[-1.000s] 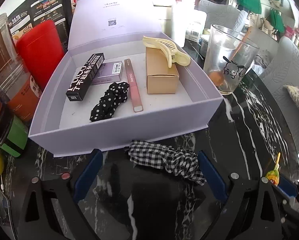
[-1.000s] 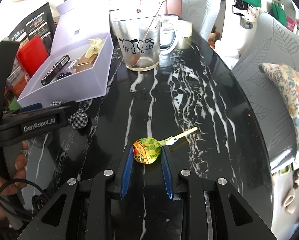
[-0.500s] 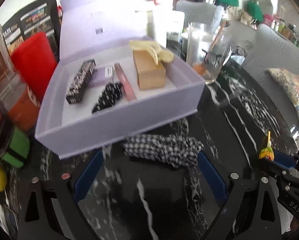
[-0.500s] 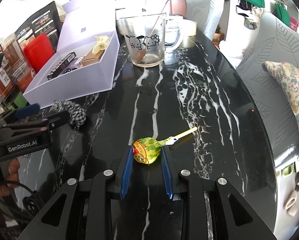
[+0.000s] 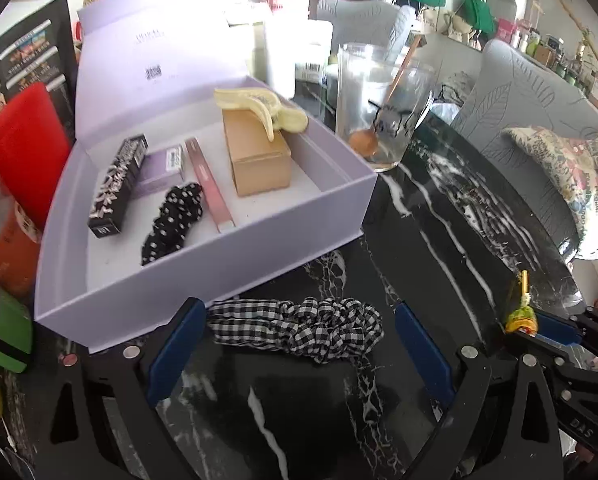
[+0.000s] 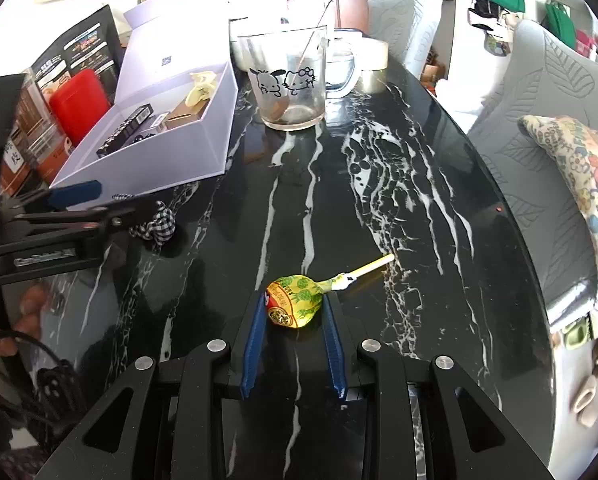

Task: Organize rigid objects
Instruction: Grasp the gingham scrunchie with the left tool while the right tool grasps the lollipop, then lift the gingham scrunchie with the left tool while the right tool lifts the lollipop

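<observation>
An open lilac box (image 5: 203, 272) holds a black carton (image 5: 117, 188), a small purple carton, a pink stick, a tan carton (image 5: 255, 152) with a yellow hair claw (image 5: 263, 110) on it, and a dotted scrunchie (image 5: 171, 220). My left gripper (image 5: 295, 328) is shut on a checkered scrunchie (image 5: 299, 326), stretched between its fingers in front of the box. It also shows in the right wrist view (image 6: 157, 222). My right gripper (image 6: 295, 312) is shut on a yellow-wrapped lollipop (image 6: 295, 300), stick pointing right.
A glass mug (image 6: 287, 84) with cartoon print stands behind the box on the black marble table (image 6: 379, 184). A red container (image 5: 23, 144) and jars stand left of the box. Grey chairs (image 5: 519, 112) and a cushion line the right edge.
My left gripper has risen and swung, carrying the checkered scrunchie; the box now looks lower and further left. The right gripper still holds the lollipop in the same place.
</observation>
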Demonstrator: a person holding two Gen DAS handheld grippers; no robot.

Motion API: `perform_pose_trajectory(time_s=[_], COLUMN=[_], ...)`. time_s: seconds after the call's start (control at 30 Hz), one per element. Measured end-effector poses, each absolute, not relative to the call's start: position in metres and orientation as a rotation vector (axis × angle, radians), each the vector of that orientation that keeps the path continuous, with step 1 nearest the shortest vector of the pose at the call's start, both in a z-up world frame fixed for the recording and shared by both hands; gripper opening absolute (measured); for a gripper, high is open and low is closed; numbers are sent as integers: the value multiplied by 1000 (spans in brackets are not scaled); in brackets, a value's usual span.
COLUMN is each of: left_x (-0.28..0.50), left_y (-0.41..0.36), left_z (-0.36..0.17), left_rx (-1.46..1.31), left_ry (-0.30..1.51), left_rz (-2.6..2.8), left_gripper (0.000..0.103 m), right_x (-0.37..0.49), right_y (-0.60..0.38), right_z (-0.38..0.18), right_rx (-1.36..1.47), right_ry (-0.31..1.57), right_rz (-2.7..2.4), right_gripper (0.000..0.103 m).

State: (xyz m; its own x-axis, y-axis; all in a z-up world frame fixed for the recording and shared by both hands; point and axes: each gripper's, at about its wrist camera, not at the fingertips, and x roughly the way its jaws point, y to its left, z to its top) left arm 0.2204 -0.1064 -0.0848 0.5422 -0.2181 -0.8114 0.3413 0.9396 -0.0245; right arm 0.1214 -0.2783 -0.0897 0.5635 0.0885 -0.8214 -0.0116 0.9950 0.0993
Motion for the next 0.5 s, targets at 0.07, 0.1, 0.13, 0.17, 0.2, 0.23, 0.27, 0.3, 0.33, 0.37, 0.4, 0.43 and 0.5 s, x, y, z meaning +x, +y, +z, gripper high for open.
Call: perform_pose_trajectory(time_s=[0.07, 0.1, 0.13, 0.17, 0.2, 0.23, 0.27, 0.3, 0.33, 0.37, 0.4, 0.43, 0.5], left_x=[224, 227, 228, 229, 228, 228, 228, 229, 229, 230, 230, 231, 234], left_y=[-107, -107, -107, -106, -107, -108, -109, -110, -111, -113, -115, -116, -112], left_z=[-91, -95, -97, -98, -98, -98, -98, -98, -100, -101, -104, -106, -106], left_rx=[161, 161, 157, 156, 158, 165, 170, 172, 179, 190, 210, 214, 175], left_ry=[966, 984, 996, 994, 991, 989, 987, 986, 989, 997, 1010, 1017, 1040], left_rz=[-314, -315, -317, -315, -317, -316, -316, -316, -313, -309, -304, -298, -300], left_gripper=[97, 97, 97, 97, 97, 97, 97, 97, 98, 98, 99, 101, 101], right_x=[121, 121, 121, 121, 121, 121, 122, 122, 122, 122, 122, 122, 121], right_y=[-279, -279, -280, -280, -280, -280, -280, -280, -280, -279, -279, -279, -279], right_z=[-90, -90, -90, -91, -91, -91, -91, -91, -91, -91, -91, -91, -90], right_rx=[83, 83, 83, 84, 86, 86, 86, 84, 82, 81, 84, 86, 87], right_ry=[976, 978, 980, 981, 982, 983, 983, 984, 985, 985, 984, 983, 980], right_rz=[56, 55, 54, 54, 54, 55, 55, 54, 53, 53, 55, 57, 58], right_gripper=[29, 29, 29, 29, 29, 29, 29, 29, 29, 29, 29, 29, 29])
